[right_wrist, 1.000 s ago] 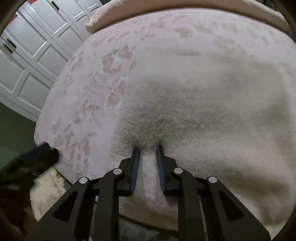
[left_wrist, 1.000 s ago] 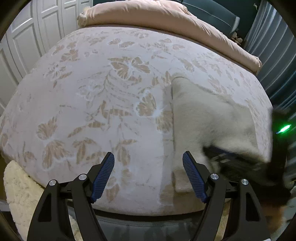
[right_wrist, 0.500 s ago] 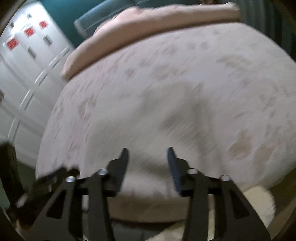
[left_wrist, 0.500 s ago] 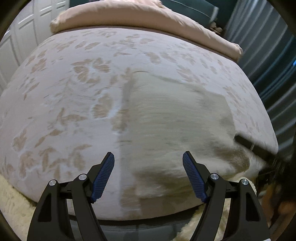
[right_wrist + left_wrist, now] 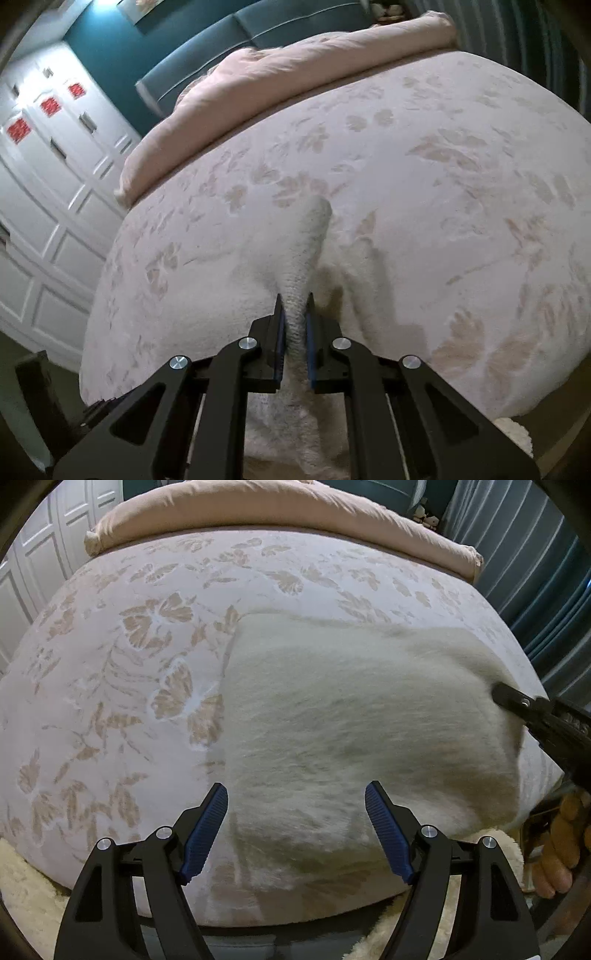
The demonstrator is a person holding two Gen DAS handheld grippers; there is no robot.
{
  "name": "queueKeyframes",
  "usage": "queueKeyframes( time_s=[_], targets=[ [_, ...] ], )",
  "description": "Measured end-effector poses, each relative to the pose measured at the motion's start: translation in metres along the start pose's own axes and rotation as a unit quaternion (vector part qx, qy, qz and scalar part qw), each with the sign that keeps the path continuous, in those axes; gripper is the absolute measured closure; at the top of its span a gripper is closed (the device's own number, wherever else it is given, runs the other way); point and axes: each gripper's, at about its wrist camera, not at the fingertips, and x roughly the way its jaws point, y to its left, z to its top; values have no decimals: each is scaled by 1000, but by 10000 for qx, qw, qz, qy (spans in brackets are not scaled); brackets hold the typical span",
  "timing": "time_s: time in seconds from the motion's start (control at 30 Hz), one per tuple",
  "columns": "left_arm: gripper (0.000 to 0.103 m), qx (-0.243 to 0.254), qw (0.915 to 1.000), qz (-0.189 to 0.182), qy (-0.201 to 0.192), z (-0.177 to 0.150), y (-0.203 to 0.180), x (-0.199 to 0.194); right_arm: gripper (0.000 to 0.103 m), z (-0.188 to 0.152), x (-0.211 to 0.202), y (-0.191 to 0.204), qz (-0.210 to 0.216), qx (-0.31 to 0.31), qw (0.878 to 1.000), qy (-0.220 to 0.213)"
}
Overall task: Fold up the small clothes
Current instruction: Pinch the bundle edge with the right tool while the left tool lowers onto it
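Right hand-held gripper (image 5: 294, 314), pads (image 5: 309, 332) buried in fleece (image 5: 351, 738)

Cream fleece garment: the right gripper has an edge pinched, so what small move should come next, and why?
Probably carry the right gripper, shut on the cream fleece garment's raised edge, leftward across to fold it. The left gripper hangs open at the near hem, gripping nothing.

Right gripper (image 5: 294, 325) reclamped on cloth (image 5: 306, 254)
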Motion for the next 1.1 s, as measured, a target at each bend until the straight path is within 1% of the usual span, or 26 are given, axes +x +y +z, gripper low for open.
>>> queueKeyframes(
  time_s=[0.03,0.07,0.1,0.17,0.23,0.27,0.33,0.37,0.43,0.47,0.53,0.57,0.6,0.67,0.7,0.73,0.77,0.83,0.87,0.9,0.97,1.0,1.03,1.07,1.1],
  targets=[
    [28,-13,10000,-1,54,0,1,3,95,-5,13,-5,-232,-73,9995,183],
    [28,-33,9999,6,139,-1,1,9,95,-16,42,-14,-663,-227,9958,588],
    [28,-16,9999,34,166,-2,0,12,94,-24,63,-21,-773,-244,9930,862],
    [25,159,9996,203,119,-4,-4,17,94,-25,59,-19,-685,-162,9947,749],
    [25,299,9990,312,107,-5,-5,20,92,-19,39,-11,-584,-64,9967,561],
    [25,281,9991,302,108,-6,-4,20,92,-15,24,-5,-423,-13,9982,422],
    [24,184,9994,279,118,-7,-1,21,91,-20,-1,6,-338,-78,9991,222],
    [23,131,9994,266,150,-6,0,23,91,-24,-9,10,-297,-129,9993,198],
    [22,117,9995,242,168,-7,1,24,91,-33,-11,16,-199,-265,9988,349],
    [22,126,9994,259,174,-6,1,25,91,-45,-4,16,-325,-385,9972,549],
    [20,120,9995,258,170,-7,0,25,97,-59,21,11,-665,-546,9920,923],
    [19,125,9994,260,199,-7,-1,27,98,-68,36,4,-722,-486,9901,1104],
    [19,148,9993,267,233,-7,-1,29,98,-71,31,4,-655,-362,9918,1034],
    [19,211,9990,348,170,-8,-3,27,97,-63,18,10,-613,-284,9936,906],
    [19,236,9990,360,157,-9,-4,27,95,-59,8,15,-627,-316,9946,759],
    [19,243,9989,366,155,-9,-4,26,92,-57,3,17,-633,-364,9950,686],
    [19,222,9990,362,156,-8,-4,27,92,-56,0,20,-701,-458,9943,657],
    [19,204,9990,351,169,-9,-3,27,95,-62,10,18,-928,-612,9908,771],
    [18,199,9990,347,175,-9,-3,28,94,-69,23,13,-1035,-665,9880,936],
    [17,202,9990,344,190,-9,-4,29,95,-76,30,10,-1021,-671,9873,1012],
    [17,228,9988,393,166,-11,-6,28,94,-77,28,15,-1018,-683,9885,888],
    [17,243,9987,415,137,-11,-7,27,92,-71,24,17,-1041,-698,9884,863],
    [17,268,9986,431,132,-11,-7,27,83,-68,19,19,-1047,-680,9890,797],
    [17,262,9986,440,147,-11,-6,27,74,-64,11,21,-948,-582,9915,672],
    [17,226,9987,431,157,-10,-6,27,56,-60,5,22,-811,-485,9939,574]
  ],
)
